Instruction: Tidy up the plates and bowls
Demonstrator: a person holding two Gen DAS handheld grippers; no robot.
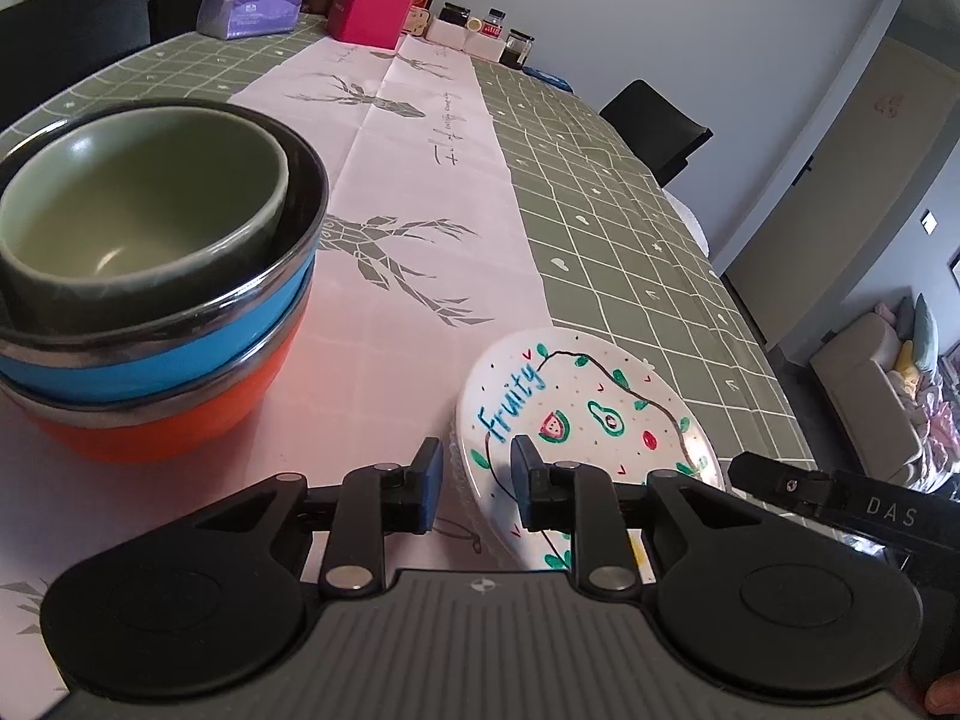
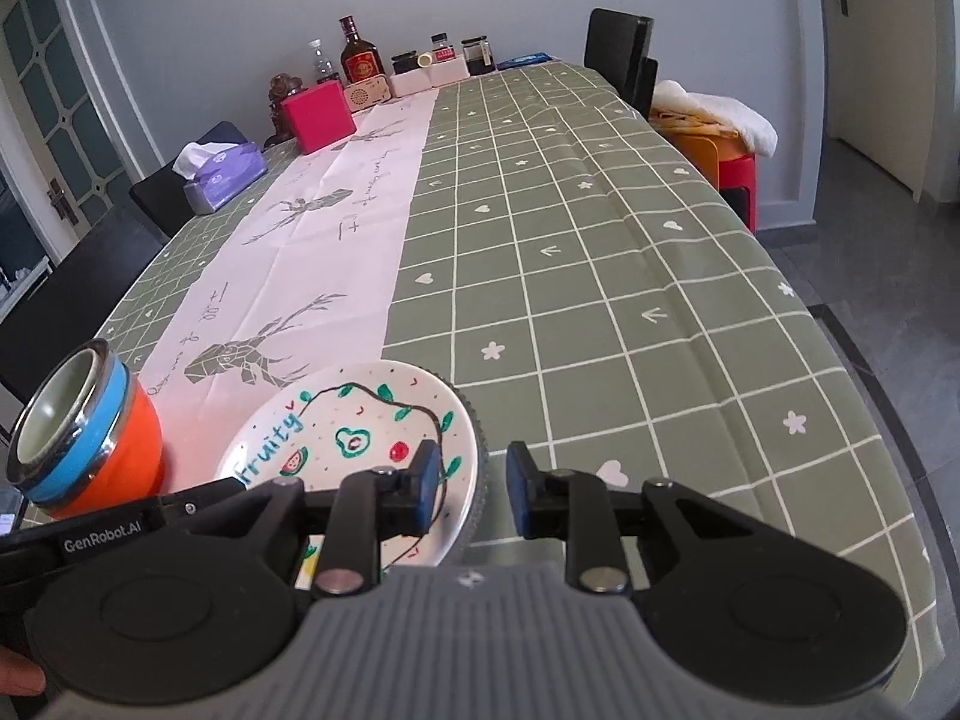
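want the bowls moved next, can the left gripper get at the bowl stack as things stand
Probably yes: the left gripper is open, straddling the Fruity plate's rim, and the bowl stack sits just left with bare runner between.

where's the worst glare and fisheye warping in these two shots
Left wrist view: a bright highlight sits inside the green bowl, the metal rims glint, and the door frame at right bows. Right wrist view: the tablecloth grid lines curve, corners vignette black, and the Fruity plate stays sharp without glare.
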